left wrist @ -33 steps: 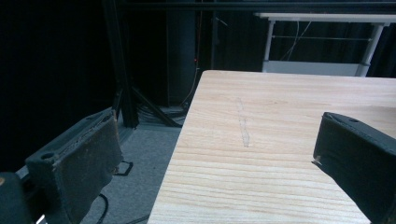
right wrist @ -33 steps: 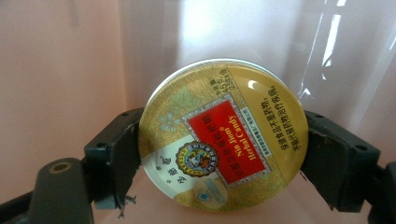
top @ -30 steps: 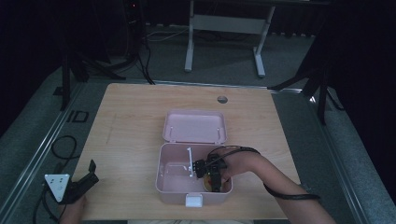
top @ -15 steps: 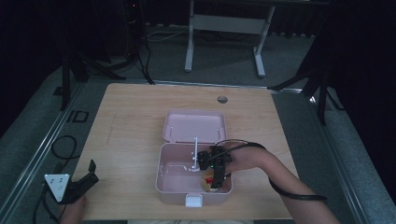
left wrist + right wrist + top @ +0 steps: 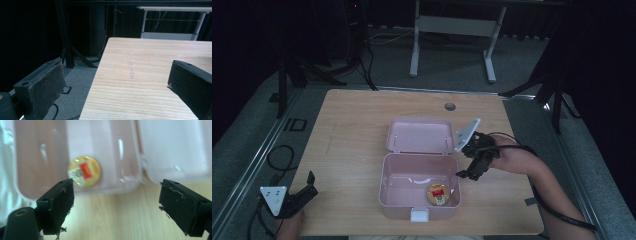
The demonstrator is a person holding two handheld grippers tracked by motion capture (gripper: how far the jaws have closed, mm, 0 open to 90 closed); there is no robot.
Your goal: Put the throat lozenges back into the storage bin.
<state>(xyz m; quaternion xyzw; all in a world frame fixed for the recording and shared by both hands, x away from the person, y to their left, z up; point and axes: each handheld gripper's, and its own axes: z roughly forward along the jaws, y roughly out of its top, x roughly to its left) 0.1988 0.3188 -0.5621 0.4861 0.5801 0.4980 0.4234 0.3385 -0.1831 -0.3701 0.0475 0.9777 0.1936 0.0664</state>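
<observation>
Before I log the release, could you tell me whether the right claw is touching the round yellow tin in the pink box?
Apart. In the right gripper view the open claw hangs over bare table, with the tin beyond it inside the box.

Legible text: none. Round yellow tin [image 5: 438, 194], lower centre of the high view: red label, print too blurred.

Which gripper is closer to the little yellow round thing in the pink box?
The right gripper. It is just beside the box's right wall, near the yellow disc. The left gripper sits far off at the table's left edge.
</observation>
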